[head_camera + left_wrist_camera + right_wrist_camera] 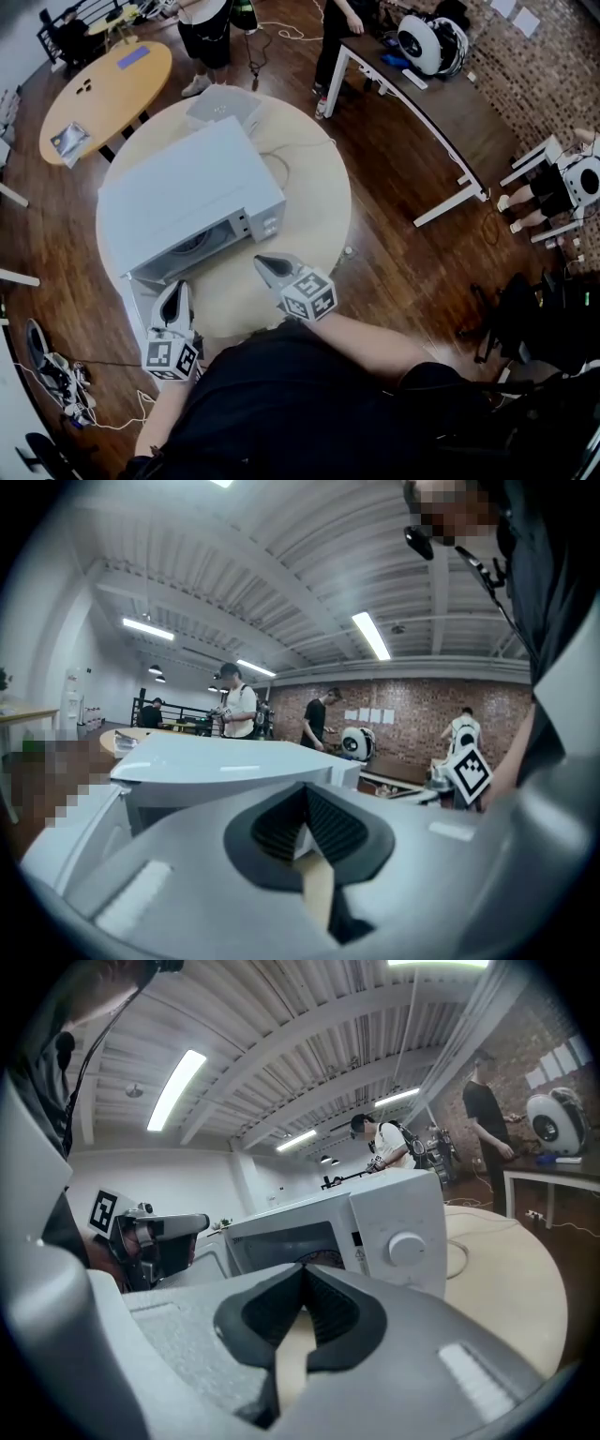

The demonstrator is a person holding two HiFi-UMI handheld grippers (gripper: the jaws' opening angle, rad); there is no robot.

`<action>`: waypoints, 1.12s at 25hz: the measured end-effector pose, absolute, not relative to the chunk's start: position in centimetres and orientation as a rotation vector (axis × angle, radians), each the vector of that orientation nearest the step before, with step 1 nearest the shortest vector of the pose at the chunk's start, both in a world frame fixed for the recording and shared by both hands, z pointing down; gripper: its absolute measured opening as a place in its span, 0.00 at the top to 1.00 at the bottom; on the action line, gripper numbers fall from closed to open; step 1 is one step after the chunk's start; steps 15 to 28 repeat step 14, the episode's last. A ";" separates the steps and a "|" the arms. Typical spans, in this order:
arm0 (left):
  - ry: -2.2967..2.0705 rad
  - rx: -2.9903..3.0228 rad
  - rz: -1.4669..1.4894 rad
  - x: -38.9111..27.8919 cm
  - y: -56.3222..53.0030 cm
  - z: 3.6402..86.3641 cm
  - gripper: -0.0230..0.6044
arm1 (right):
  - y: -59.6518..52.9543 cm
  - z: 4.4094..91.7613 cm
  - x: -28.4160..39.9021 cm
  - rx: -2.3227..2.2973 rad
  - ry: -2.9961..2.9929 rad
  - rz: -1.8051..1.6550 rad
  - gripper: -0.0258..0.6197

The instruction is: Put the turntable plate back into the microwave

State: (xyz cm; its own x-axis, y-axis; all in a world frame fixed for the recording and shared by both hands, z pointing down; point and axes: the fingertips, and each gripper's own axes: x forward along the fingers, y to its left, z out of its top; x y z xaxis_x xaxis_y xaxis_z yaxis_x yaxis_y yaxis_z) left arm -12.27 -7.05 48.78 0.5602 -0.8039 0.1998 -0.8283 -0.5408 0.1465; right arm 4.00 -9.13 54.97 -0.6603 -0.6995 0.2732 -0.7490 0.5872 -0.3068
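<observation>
Left gripper (175, 289), right gripper (266, 268): jaws together, empty, in front of white boxy microwave (187, 197). Round glass turntable plate (194, 245) looks seated inside. Likely next: push open white door (139, 298) flat, gently.

Boxy white microwave (187, 192) sitting angled on round beige table (309, 187), door (139, 292) swung wide open; round greyish turntable plate (192, 246) lying flat inside the cavity.

The person wears a black top (281, 403) with short sleeves. Each hand carries a gripper, the left gripper (176, 289) and the right gripper (267, 267), both with a smooth light grey shell that becomes narrow toward the tip. Inside, the pads (330, 1309) are black and ribbed. At the back of each gripper sits a white cube (308, 295) with black square markers.
</observation>
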 end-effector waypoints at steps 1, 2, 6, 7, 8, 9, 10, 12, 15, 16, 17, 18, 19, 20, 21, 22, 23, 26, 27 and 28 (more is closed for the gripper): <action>-1.356 2.567 0.155 -12.3 -6.9 48.9 0.96 | -9.0 55.0 4.0 1.239 -2.684 0.603 0.96; -1.343 2.567 0.149 -12.2 -6.7 49.0 0.96 | -9.0 55.1 4.0 1.244 -2.680 0.600 0.96; -1.262 2.606 0.164 -11.2 -5.9 49.7 0.96 | -9.2 55.5 3.3 1.254 -2.661 0.592 0.96; -1.236 2.619 0.174 -10.8 -5.6 49.9 0.96 | -9.2 55.5 3.1 1.256 -2.657 0.589 0.96; -1.211 2.633 0.178 -10.5 -5.4 50.0 0.96 | -9.3 55.5 2.9 1.258 -2.652 0.586 0.96; -1.191 2.646 0.179 -10.3 -5.2 50.0 0.96 | -9.4 55.4 2.6 1.261 -2.647 0.583 0.96; -1.176 2.658 0.179 -10.3 -5.0 50.0 0.96 | -9.4 55.4 2.4 1.264 -2.643 0.581 0.96; -1.158 2.676 0.189 -10.5 -4.8 50.1 0.96 | -9.4 55.3 2.0 1.272 -2.635 0.580 0.96; -1.146 2.689 0.207 -10.7 -4.6 50.2 0.96 | -9.3 55.3 1.7 1.282 -2.624 0.582 0.96; -1.146 2.689 0.207 -10.7 -4.6 50.2 0.96 | -9.3 55.3 1.7 1.282 -2.624 0.582 0.96; -1.146 2.689 0.207 -10.7 -4.6 50.2 0.96 | -9.3 55.3 1.7 1.282 -2.624 0.582 0.96; -1.146 2.689 0.207 -10.7 -4.6 50.2 0.96 | -9.3 55.3 1.7 1.282 -2.624 0.582 0.96; -1.146 2.689 0.207 -10.7 -4.6 50.2 0.96 | -9.3 55.3 1.7 1.282 -2.624 0.582 0.96; -1.146 2.689 0.207 -10.7 -4.6 50.2 0.96 | -9.3 55.3 1.7 1.282 -2.624 0.582 0.96; -1.146 2.689 0.207 -10.7 -4.6 50.2 0.96 | -9.3 55.3 1.7 1.282 -2.624 0.582 0.96; -1.146 2.689 0.207 -10.7 -4.6 50.2 0.96 | -9.3 55.3 1.7 1.282 -2.624 0.582 0.96; -1.146 2.689 0.207 -10.7 -4.6 50.2 0.96 | -9.3 55.3 1.7 1.282 -2.624 0.582 0.96; -1.146 2.689 0.207 -10.7 -4.6 50.2 0.96 | -9.3 55.3 1.7 1.282 -2.624 0.582 0.96; -1.146 2.689 0.207 -10.7 -4.6 50.2 0.96 | -9.3 55.3 1.7 1.282 -2.624 0.582 0.96; -1.146 2.689 0.207 -10.7 -4.6 50.2 0.96 | -9.3 55.3 1.7 1.282 -2.624 0.582 0.96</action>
